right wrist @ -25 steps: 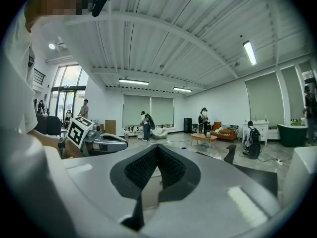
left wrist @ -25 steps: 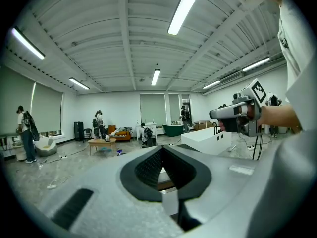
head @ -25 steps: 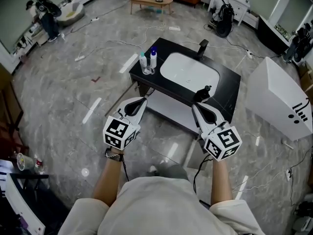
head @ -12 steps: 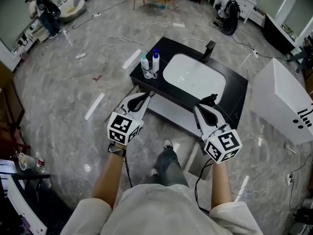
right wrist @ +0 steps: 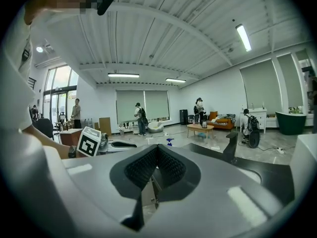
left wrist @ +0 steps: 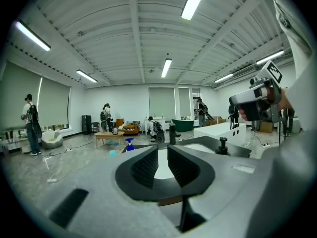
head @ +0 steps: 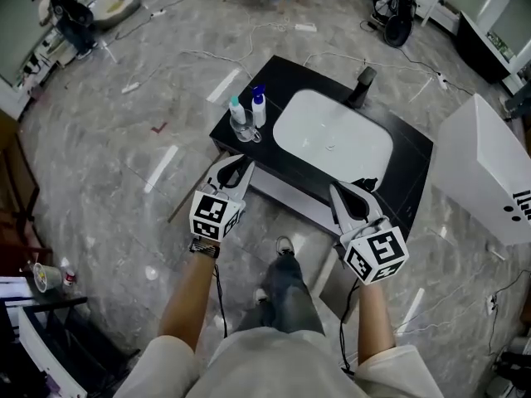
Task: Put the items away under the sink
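A black counter [head: 401, 191] holds a white sink basin [head: 332, 135] with a dark faucet [head: 363, 85]. At its left corner stand two bottles, one teal-capped [head: 237, 110] and one blue-capped [head: 259, 104], beside a glass [head: 250, 131]. A white shelf [head: 286, 194] lies under the counter. My left gripper [head: 240, 164] [left wrist: 162, 155] is at the counter's front left corner. Its jaws have just been opening and stand open with nothing between them. My right gripper [head: 359, 191] [right wrist: 157, 151] hovers at the front right edge, pads together and empty.
A large white box [head: 488, 166] stands right of the sink. Cables trail over the marble floor [head: 124, 164]. A dark rack with a cup [head: 37, 276] is at the lower left. A wooden table [left wrist: 110, 135] and several people are far off. My leg [head: 282, 284] is below the shelf.
Both grippers have come forward to the counter's front edge, and the sink looks nearer. My leg has stepped into view below them.
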Tool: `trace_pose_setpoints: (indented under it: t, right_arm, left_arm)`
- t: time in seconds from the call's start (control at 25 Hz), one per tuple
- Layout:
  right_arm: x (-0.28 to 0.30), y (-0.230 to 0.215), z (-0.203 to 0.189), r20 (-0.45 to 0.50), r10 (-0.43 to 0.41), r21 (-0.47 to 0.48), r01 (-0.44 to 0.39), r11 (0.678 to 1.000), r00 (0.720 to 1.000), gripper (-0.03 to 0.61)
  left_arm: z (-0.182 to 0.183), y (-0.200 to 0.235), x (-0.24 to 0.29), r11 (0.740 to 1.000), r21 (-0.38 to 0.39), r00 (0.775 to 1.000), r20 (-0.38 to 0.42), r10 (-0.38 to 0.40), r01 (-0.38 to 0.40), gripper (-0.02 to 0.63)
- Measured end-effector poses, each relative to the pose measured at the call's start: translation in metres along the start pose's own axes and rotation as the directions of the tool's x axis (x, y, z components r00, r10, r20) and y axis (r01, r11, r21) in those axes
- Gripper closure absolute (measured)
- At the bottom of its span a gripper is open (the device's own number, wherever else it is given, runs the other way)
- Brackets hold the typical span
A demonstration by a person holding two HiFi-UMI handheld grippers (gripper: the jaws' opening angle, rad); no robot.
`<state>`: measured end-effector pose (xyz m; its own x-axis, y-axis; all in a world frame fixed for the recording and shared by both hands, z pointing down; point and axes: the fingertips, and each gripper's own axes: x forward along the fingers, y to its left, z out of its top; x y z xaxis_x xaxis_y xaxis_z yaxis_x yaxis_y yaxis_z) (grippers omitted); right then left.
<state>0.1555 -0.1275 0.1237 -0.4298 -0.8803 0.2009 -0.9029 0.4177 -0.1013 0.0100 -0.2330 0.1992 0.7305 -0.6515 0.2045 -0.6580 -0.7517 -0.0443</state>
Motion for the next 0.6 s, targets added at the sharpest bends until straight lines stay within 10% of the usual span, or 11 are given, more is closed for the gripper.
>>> trace_pose_setpoints:
  t: [0.6]
  right_arm:
    - [0.072,-0.053,-0.052,-0.074,0.027,0.037,-0.024,0.999,0.997,0.571]
  left_arm:
    - [-0.083,0.047,0.101,0.994,-0.102,0.995,-0.092,0.022,-0.031,0.531]
